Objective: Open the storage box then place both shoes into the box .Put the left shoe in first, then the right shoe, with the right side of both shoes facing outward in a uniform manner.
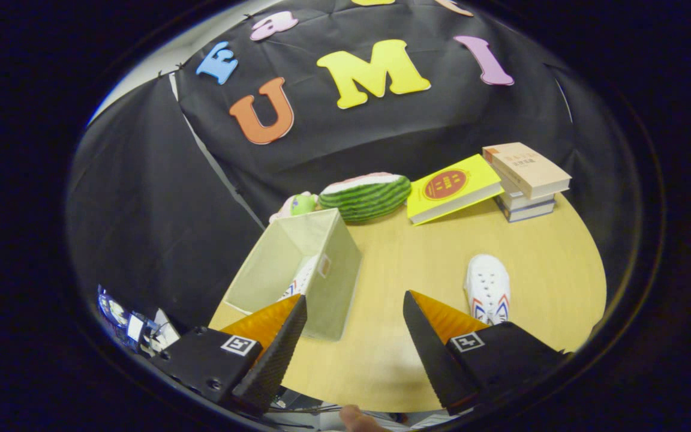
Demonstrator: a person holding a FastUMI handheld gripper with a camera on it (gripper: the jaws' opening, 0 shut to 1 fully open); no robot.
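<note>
One shoe (301,281) lies in the box (327,282) — the other shoe (487,287) on the table (417,252), to its right.

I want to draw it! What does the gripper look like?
The gripper has two pointed, wedge-shaped fingers with bumpy textured pads. Each finger sits on a black block bearing a small square black-and-white marker. Its fingers are spread open.

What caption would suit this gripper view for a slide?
Open gripper over the table: one shoe in the open storage box, the other shoe waiting outside.
</note>
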